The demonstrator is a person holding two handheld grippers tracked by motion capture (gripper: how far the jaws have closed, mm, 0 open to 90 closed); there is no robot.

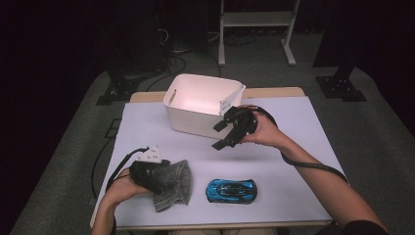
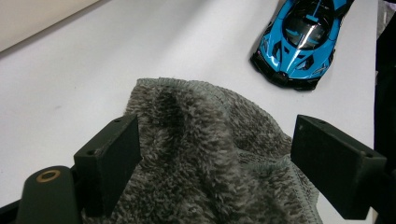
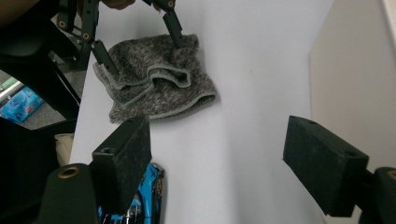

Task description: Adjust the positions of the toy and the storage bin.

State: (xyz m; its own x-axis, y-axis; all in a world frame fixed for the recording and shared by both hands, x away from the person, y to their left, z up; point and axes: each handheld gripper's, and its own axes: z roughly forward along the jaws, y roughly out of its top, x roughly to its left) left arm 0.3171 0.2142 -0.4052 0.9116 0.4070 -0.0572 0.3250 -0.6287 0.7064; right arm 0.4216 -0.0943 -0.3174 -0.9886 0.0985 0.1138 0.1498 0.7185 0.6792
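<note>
Your left fingers (image 2: 109, 163) stand wide astride the cloth (image 2: 210, 154), unpinched; your right fingers (image 3: 322, 163) hang open, empty.

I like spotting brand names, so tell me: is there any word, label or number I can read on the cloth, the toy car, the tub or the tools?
None can be read.
Grey cloth: no label.
Blue toy car: no legible lettering.
White tub: plain.
Blue packet on the floor: print too blurred to read.
</note>
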